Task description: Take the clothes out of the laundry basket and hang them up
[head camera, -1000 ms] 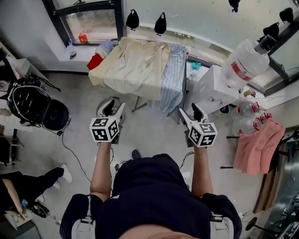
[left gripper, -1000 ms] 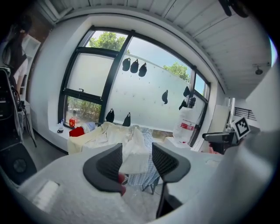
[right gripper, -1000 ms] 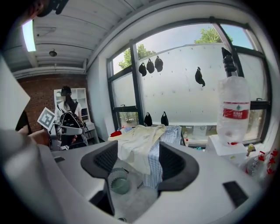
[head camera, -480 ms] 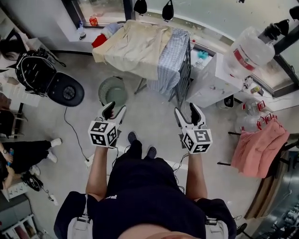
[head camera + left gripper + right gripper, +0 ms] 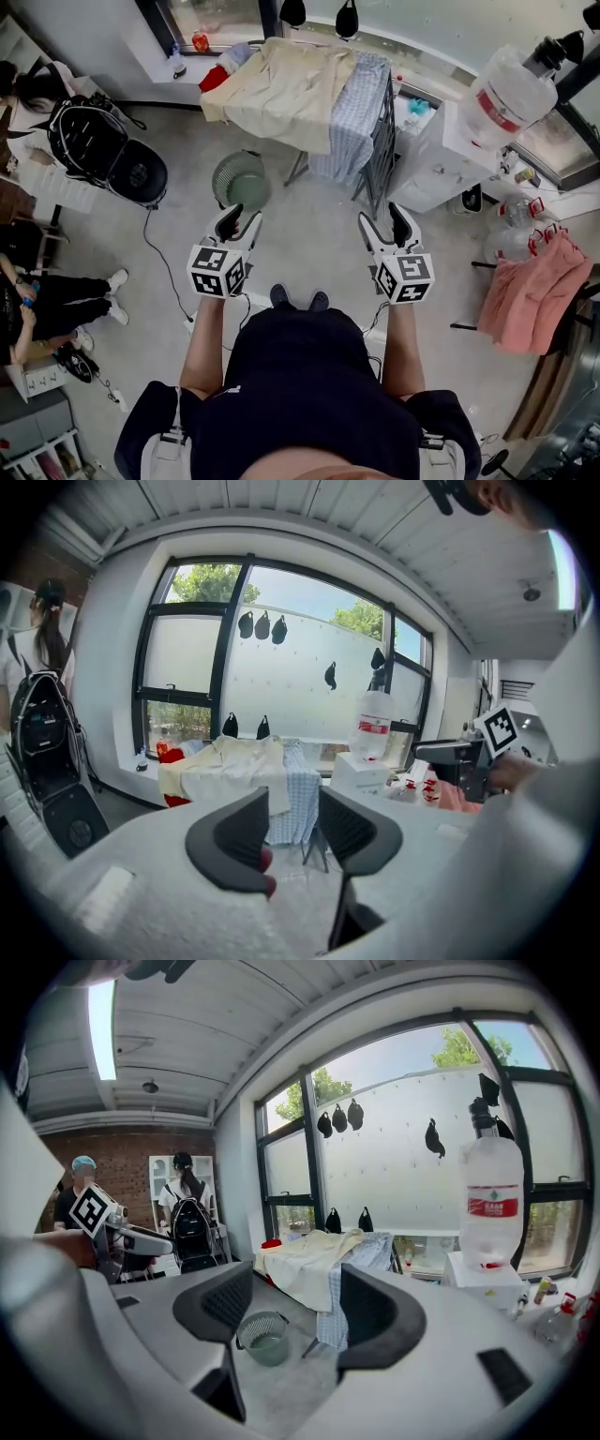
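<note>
Two empty tongs, basket ahead.
Head view: my left tongs (image 5: 239,217) and right tongs (image 5: 382,217) hover; the laundry basket (image 5: 241,181) stands on the floor just past the left one, before the clothes-draped drying rack (image 5: 385,141). Left gripper view: jaws partly apart, just been closing, nothing between. Right gripper view: jaws wide, empty, basket framed beyond them. I'd step closer, dip low, and open fully before pinching cloth; its contents I cannot make out.
</note>
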Demonstrator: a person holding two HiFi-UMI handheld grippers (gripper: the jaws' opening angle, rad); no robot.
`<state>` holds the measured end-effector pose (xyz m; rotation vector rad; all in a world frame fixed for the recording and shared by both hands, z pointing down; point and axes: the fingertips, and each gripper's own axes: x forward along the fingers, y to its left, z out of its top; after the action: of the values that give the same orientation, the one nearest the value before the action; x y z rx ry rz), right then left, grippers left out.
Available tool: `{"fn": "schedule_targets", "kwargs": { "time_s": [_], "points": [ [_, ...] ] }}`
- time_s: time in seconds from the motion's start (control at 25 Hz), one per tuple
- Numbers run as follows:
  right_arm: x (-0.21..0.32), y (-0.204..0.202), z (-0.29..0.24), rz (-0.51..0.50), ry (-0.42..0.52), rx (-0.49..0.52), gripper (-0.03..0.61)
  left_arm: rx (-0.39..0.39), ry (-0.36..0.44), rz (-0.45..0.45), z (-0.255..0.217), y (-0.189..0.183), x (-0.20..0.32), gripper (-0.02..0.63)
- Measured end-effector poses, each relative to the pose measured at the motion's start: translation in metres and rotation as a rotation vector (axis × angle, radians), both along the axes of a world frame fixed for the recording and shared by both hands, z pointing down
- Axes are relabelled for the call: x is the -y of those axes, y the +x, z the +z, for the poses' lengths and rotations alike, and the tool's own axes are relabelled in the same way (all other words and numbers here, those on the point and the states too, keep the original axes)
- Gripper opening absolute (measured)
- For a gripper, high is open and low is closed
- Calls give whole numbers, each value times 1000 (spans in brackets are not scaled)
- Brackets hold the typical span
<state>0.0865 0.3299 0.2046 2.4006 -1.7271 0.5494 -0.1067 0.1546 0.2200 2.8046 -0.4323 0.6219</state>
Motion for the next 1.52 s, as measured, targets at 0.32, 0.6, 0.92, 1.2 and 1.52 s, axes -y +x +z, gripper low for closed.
{"fn": "schedule_targets", "kwargs": {
  "time_s": [0.32,0.6,0.92,1.2,1.52],
  "points": [
    [22,-21,-14,-38,-13,-53,119,-38,12,5,-1,-12,19,25],
    [27,-21,-5,14,-71,-72,2,-52,-4,13,2,-20,36,25],
    [21,-18,0,34,-113,-88,0,-52,-29,5,8,-25,39,25],
    [19,-22,3,1,-124,-105,0,-44,-68,8,16,-28,30,25],
    [11,-11,-1,14,-128,-119,0,-27,-72,-4,17,-30,28,25]
  ]
}}
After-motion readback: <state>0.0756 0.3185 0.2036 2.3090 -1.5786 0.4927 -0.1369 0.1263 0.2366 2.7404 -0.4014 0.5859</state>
